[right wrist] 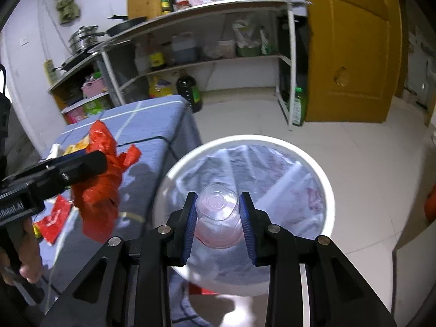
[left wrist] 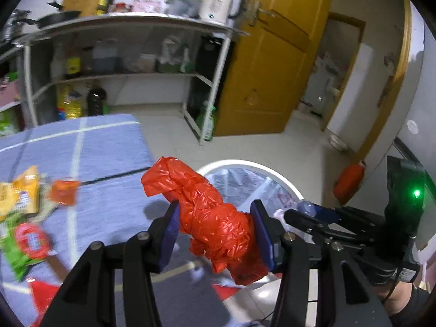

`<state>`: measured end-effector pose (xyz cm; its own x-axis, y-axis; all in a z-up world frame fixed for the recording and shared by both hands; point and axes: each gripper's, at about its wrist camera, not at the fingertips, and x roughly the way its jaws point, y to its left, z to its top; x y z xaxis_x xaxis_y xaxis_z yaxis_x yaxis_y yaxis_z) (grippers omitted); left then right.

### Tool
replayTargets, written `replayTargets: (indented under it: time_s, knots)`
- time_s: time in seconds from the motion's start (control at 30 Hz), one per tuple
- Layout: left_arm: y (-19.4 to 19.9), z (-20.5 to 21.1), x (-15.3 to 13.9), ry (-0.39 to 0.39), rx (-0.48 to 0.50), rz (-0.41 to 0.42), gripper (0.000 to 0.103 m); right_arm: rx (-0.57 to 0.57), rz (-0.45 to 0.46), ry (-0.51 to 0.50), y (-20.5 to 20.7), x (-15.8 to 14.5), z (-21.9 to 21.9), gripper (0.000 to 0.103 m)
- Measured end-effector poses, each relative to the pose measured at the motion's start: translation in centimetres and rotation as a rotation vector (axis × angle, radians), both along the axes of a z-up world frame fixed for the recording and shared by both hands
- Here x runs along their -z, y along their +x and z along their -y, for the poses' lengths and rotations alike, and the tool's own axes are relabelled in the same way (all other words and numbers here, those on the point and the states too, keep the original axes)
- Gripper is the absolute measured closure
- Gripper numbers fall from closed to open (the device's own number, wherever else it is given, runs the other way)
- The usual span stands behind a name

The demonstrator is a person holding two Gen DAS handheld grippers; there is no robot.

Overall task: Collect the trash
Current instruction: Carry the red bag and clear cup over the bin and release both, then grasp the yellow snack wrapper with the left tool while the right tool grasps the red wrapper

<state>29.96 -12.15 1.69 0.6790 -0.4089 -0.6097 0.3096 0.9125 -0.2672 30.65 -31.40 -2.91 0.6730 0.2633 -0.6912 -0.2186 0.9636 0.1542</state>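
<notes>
Item 1, far left: loose wrappers (left wrist: 24, 190) lie on my blue-covered table (left wrist: 109, 141), uncollected.

Item 2: my left gripper (left wrist: 218, 229) pinches a crumpled red plastic bag (left wrist: 212, 212) between its blue pads, held in the air above the table's edge, just beside the bin and not yet over it. Risk: the bag's tail hangs loose below the jaws; released here, it could fall on the table corner or the floor.

Item 3: white-rimmed trash bin (right wrist: 321, 174), lined with clear film, stands on the floor against the table.

Item 4: my right gripper (right wrist: 218, 215) clamps a clear plastic cup (right wrist: 216, 212), base facing the camera, above the bin's opening. Risk: thin walls may buckle and slip; pinkish residue could spill.

Pose: both grippers level, pointing forward, side by side.
</notes>
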Motion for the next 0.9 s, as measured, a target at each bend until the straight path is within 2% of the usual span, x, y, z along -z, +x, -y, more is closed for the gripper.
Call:
replayTargets:
  time_s: [0.3, 0.4, 0.43, 0.5, 0.67, 0.9]
  knots:
    - [2.8, 4.1, 2.6, 0.015, 0.077, -0.069, 0.044, 0.032, -0.058, -0.02, 2.1, 2.8, 1.6, 0.07]
    - [3.2, 4.2, 3.3, 0.011, 0.074, -0.086, 0.042, 0.045, -0.068, -0.024, 2.3, 3.1, 1.8, 0.058]
    - [3.3, 4.1, 3.4, 0.002, 0.075, -0.094, 0.04, 0.048, -0.066, -0.024, 2.2, 3.0, 1.9, 0.054]
    - [3.4, 3.9, 3.7, -0.006, 0.068, -0.104, 0.034, 0.059, -0.066, -0.023, 2.1, 3.0, 2.2, 0.053]
    - [3.0, 3.0, 3.2, -0.022, 0.045, -0.096, 0.034, 0.074, -0.042, -0.01, 1.4, 2.0, 2.7, 0.053]
    - [0.0, 0.8, 0.7, -0.01, -0.003, -0.02, 0.034, 0.039, 0.042, 0.0, -1.4, -0.9, 1.4, 0.053]
